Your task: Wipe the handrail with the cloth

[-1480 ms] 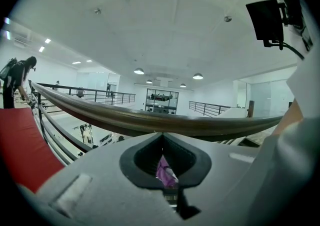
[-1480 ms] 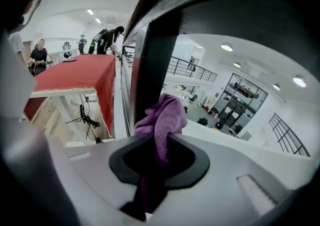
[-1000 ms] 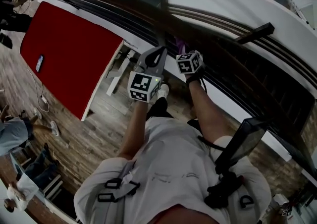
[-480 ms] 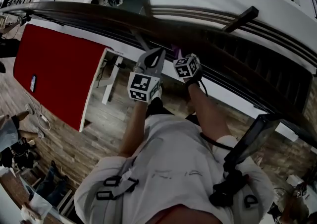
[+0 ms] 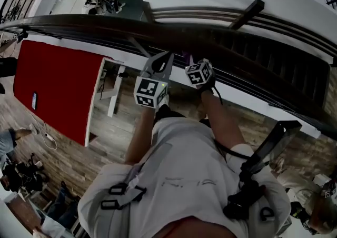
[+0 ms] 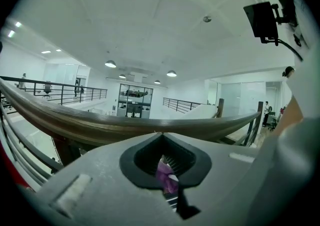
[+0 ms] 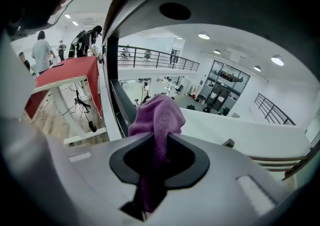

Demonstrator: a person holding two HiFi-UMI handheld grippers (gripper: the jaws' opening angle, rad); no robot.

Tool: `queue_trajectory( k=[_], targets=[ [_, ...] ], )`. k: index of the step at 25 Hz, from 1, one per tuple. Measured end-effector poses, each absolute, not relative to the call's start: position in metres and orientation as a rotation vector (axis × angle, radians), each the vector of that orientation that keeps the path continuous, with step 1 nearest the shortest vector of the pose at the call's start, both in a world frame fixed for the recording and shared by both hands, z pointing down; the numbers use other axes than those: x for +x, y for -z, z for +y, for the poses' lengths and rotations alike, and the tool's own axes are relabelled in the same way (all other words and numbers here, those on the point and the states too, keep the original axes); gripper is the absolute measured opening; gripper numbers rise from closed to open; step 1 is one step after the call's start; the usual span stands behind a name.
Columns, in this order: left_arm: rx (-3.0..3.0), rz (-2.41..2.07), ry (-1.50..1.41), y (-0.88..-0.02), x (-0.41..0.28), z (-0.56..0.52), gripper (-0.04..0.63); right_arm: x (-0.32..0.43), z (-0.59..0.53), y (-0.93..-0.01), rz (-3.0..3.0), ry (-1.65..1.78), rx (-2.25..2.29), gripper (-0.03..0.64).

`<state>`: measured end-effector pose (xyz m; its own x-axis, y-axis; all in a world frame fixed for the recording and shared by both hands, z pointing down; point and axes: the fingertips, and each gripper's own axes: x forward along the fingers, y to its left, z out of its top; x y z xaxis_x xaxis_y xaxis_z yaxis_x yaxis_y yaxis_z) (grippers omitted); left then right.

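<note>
Fingers (image 7: 227,170) of the right gripper (image 7: 161,137) are clamping the purple cloth (image 7: 156,115) close by the handrail (image 6: 100,126); the left gripper (image 6: 156,135), fingertips meeting, is pinching a bit of it too.

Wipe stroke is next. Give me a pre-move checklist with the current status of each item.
1. Right tool gripping the cloth: ok. Its jaws are shut on it, and a fold stands up above them.
2. Left tool hold: ok. It is shut with a bit of purple cloth pinched between its jaws.
3. Cloth touching the handrail: cannot tell. No view shows the contact.
4. Handrail top free of objects: ok in the left gripper view.
5. People clear of the rail: ok. They stand by the red table, away from it.
</note>
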<state>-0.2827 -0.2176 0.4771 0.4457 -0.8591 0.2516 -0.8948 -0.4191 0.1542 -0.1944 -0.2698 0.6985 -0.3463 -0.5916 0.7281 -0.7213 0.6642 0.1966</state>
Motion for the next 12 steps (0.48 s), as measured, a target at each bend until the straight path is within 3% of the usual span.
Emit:
queue_trajectory(
  k=[12],
  targets=[
    [2.573, -1.332, -0.322, -0.489, -0.202, -0.203, -0.002, -0.138, -0.264, -0.702, -2.032, -0.246, 1.048, 0.061]
  ],
)
